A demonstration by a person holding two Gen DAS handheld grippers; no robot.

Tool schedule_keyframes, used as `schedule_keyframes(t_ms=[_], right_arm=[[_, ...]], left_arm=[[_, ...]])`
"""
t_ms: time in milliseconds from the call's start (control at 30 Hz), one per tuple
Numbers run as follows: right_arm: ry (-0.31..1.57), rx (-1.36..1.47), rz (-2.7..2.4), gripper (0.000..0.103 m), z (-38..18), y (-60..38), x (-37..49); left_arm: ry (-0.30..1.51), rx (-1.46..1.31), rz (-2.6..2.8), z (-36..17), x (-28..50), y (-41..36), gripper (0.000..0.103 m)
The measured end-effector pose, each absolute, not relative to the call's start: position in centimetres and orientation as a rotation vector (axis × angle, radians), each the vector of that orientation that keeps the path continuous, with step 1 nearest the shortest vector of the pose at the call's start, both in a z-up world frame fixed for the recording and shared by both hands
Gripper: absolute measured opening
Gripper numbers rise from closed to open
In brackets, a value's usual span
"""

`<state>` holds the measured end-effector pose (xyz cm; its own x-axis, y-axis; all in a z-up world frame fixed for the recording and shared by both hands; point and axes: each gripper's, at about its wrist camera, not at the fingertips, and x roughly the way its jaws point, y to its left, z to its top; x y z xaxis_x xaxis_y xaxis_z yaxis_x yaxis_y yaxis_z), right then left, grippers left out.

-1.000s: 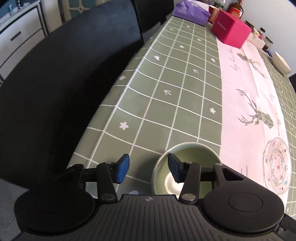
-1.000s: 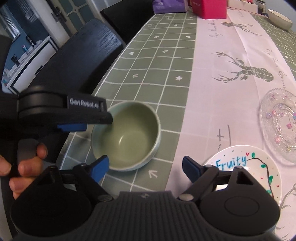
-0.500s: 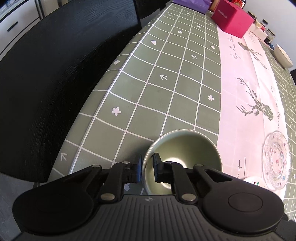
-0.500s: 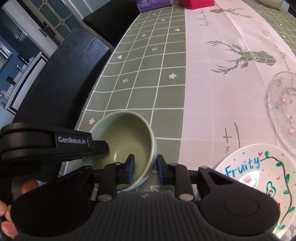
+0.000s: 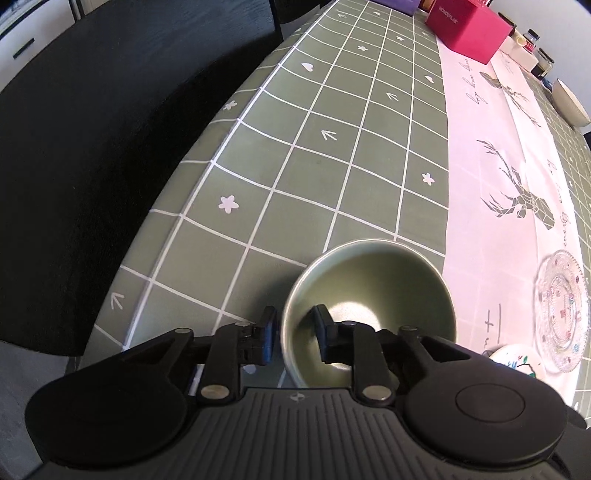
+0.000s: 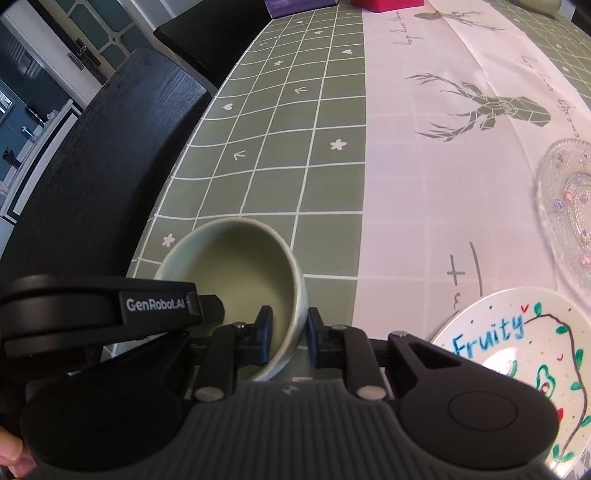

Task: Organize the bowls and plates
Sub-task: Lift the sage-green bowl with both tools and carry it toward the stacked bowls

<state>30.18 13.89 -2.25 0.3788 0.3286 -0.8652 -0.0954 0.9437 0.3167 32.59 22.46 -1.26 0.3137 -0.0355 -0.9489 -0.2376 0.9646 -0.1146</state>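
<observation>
dining room, long table (image 5: 332, 155) under a green grid cloth with a white deer-print runner down the middle; black chair (image 5: 92, 147) along the near edge, pink box (image 5: 469, 27) and jars at the far end, a pale bowl (image 5: 569, 99) well apart at the far right.

green bowl (image 5: 369, 295) sits at the near edge of the table, directly ahead of both tools and touching both. left gripper (image 5: 293, 338) is clamped on the bowl's left wall, one pad outside, one inside. right gripper (image 6: 290, 336) is clamped on the bowl's right wall in the same manner. the two grips are on opposite sides of the rim, so neither hand is nearer; the bowl is round, no long axis to note. it appears tipped toward the cameras and possibly just off the cloth; contact underneath cannot be confirmed.

fruity plate (image 6: 517, 354) lies just to the right of the bowl, with a glass plate (image 6: 569, 195) beyond it. judgement: the bowl's likely destination lies rightward, and the move turns on a level two-handed carry.

change since half a second ago: both grips were already closed on the walls; the bowl now appears larger and more tilted in both views, consistent with a lift beginning. one second ago both tools stood wide apart.
</observation>
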Motion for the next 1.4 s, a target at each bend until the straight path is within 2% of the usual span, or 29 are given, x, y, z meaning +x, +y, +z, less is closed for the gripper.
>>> schedule_keyframes(t_ms=[67,100,133,367,833,1067,1400], right_arm=[[1.145,0.216,0.277,0.015,-2.2,13.9,30.1],[1.143,0.218,0.279,0.015,-2.3,13.9,30.1],[1.143,0.218,0.285,0.016,-2.3,13.8,30.1],[1.135,0.250,0.258,0.014,-1.9,12.9,29.9],[1.104,0.366,0.327,0.014,1.7,11.3,27.8],[1.041,0.287,0.338,0.014,5.2,10.8,25.0],[1.031,0.248,0.362,0.014,7.8,9.3,21.7]], left_arm=[[1.241,-0.241,0.136,-1.3,32.5,22.4,0.033],[1.250,-0.246,0.137,-1.2,32.5,22.4,0.031],[1.260,-0.269,0.134,-1.2,32.4,22.6,0.018],[1.276,-0.388,0.115,-0.9,31.9,23.3,0.011],[1.238,-0.306,0.153,3.8,28.6,22.1,0.012],[1.173,-0.393,0.095,5.9,25.6,22.6,0.011],[1.112,-0.338,0.088,8.9,21.7,20.2,0.011]])
